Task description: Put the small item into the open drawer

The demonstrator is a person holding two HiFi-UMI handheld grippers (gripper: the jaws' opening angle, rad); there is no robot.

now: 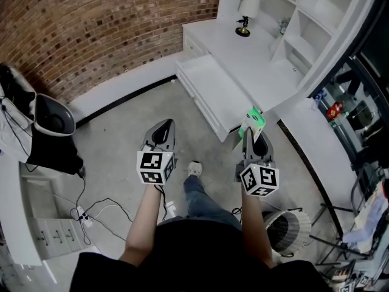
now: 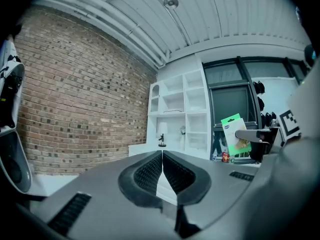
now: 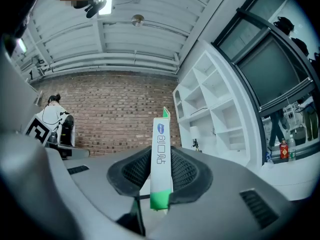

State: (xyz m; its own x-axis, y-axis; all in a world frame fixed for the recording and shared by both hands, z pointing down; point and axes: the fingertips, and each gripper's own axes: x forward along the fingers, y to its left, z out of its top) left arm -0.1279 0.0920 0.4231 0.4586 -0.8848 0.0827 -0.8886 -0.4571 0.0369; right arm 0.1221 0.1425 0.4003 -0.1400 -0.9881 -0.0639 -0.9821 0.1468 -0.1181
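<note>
Backdrop: rough red brick wall [image 1: 91, 23], grey concrete floor [image 1: 121, 139].
Drawer [image 1: 213, 93]: one, flat, white, pulled open.
Box [image 3: 161, 129]: one slim green-white carton, near the drawer's front corner.
Right gripper [image 3: 161, 156]: clamped on the box.
Left gripper [image 2: 162, 171]: ribbed jaws together, empty.

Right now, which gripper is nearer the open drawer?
Right. The right gripper, holding the green box, is at the front corner of the open drawer; the left gripper hangs over the floor, farther to its left.

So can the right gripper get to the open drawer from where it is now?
Probably yes. The right gripper, shut on the green packet, hangs just by the front corner of the open drawer, and nothing stands between them.
</note>
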